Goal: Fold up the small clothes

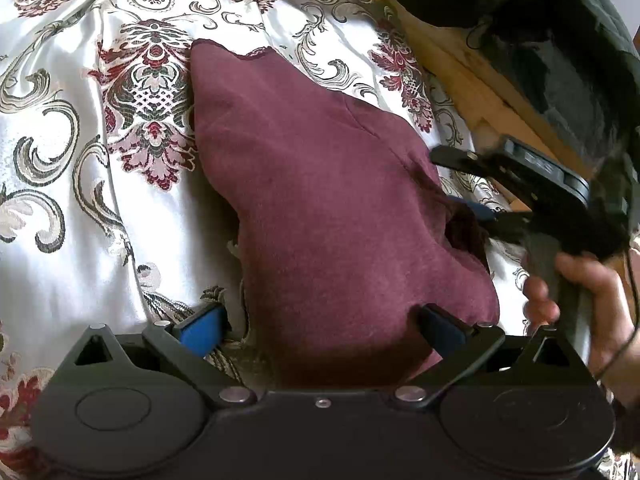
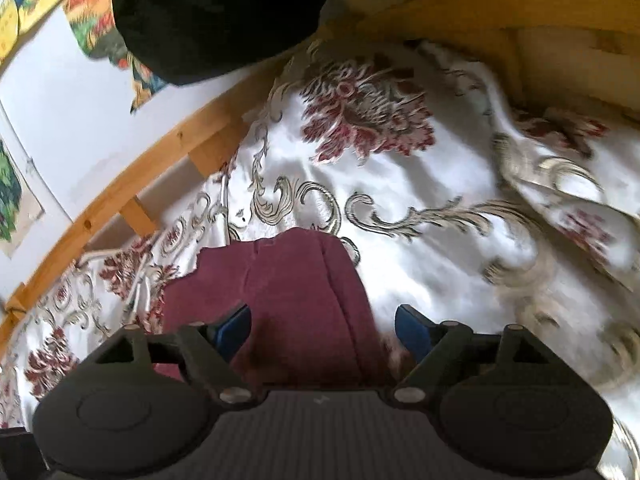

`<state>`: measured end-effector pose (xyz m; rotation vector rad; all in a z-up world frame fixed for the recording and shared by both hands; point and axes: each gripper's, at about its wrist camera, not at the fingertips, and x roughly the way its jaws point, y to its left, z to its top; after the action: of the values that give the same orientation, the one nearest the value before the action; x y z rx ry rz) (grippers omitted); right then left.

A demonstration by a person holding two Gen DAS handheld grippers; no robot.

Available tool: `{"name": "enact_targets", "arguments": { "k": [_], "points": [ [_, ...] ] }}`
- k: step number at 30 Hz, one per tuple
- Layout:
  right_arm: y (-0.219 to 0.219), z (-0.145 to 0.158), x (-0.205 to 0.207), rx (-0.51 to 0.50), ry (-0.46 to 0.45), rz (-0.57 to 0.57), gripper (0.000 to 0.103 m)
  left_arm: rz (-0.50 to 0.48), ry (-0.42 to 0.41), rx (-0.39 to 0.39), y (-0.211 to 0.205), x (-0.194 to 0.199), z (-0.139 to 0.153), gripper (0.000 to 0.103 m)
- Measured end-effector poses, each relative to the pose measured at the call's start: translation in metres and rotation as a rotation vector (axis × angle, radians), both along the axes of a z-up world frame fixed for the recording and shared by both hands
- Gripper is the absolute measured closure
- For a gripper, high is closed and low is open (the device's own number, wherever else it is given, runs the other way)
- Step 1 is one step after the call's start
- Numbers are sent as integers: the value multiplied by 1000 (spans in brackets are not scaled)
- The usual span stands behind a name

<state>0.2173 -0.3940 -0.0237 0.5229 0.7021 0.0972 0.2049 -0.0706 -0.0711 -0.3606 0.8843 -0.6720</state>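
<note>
On a bed spread with a glossy white cover (image 1: 52, 240) patterned in red and grey scrollwork, a small maroon garment (image 1: 328, 184) lies partly folded, its far scalloped hem toward the wooden bed frame (image 1: 472, 80) that runs along the cover's far edge. The left gripper (image 1: 320, 320) stands wide open over the near end of the garment, its blue-padded fingers (image 1: 200, 330) straddling the cloth without pinching it, apparently waiting for its turn. The right gripper (image 2: 324, 328), held in a person's hand (image 1: 592, 296) at the garment's right side, also has its jaws spread wide, with a doubled-over strip of the maroon cloth lying between them but not clamped; the pads look clear of the fabric, which suggests a fold has been laid down and let go. A dark bundle (image 2: 216, 12) sits at the frame beyond, and bright pictures (image 2: 92, 12) hang on the wall.
</note>
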Motion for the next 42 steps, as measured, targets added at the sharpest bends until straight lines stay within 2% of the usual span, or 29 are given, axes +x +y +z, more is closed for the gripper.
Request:
{"name": "enact_targets", "arguments": {
  "k": [6,8,9,12,14,16,17,20,26,30,32,35,38,42],
  "points": [
    [11,-13,30,32,33,40,14,2,5,-31,3,0,-3,1],
    [17,-13,32,14,30,62,30,-2,21,-47,4,2,-4,1],
    [20,-13,33,5,34,76,44,-2,32,-60,5,3,-4,1],
    [27,-11,30,-37,29,103,59,-9,65,-100,7,6,-5,4],
    [30,-5,27,-79,13,119,68,-19,87,-124,8,8,-5,20],
    [33,2,23,-103,-7,133,76,-17,112,-147,10,9,-5,29],
    [35,7,22,-113,-18,140,77,-9,117,-149,11,9,-5,38],
    [49,24,16,-150,-75,165,79,5,91,-135,13,9,5,55],
    [82,68,9,-198,-231,226,79,44,-43,-86,30,6,46,57],
    [108,88,22,-157,-303,248,79,92,-135,-21,57,7,74,56],
    [128,90,36,-138,-300,262,79,119,-136,8,76,14,83,56],
    [156,84,59,-96,-268,286,79,178,-95,0,110,27,86,55],
    [183,73,79,-99,-222,310,79,234,-61,5,134,35,82,55],
    [198,54,94,-129,-166,320,79,258,-2,28,146,47,67,54]
  ]
}}
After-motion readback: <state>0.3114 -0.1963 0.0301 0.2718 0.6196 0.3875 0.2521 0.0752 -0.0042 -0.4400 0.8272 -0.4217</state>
